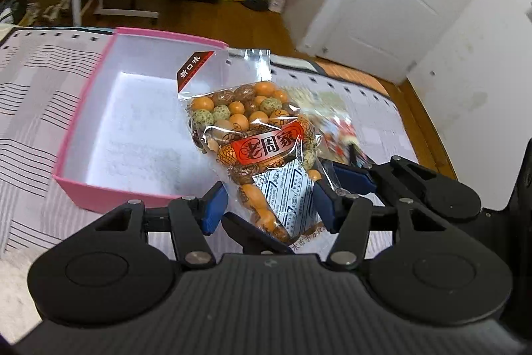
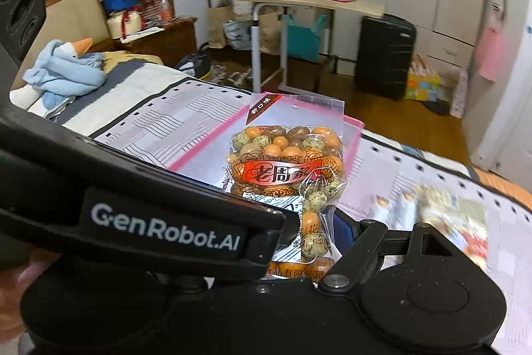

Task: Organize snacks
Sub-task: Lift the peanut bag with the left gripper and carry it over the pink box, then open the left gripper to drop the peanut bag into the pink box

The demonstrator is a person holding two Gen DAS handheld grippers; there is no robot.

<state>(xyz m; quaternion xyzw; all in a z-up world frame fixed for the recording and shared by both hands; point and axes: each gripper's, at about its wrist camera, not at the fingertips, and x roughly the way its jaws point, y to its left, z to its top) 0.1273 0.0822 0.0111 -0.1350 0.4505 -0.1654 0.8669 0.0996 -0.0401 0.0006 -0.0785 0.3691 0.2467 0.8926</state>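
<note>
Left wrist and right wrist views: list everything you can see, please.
snack bag: one, clear, orange, brown and green nuts, raised near box
box: one, pink, open, on bedspread
second packet: one, blurred, on bedspread behind bag
bedspread: one, grey-striped
suitcase: one, black, on floor
side table: one, wooden top, on floor
left gripper: black, blue pads, jaws around bag
right gripper: black, partly hidden, beside bag
</note>
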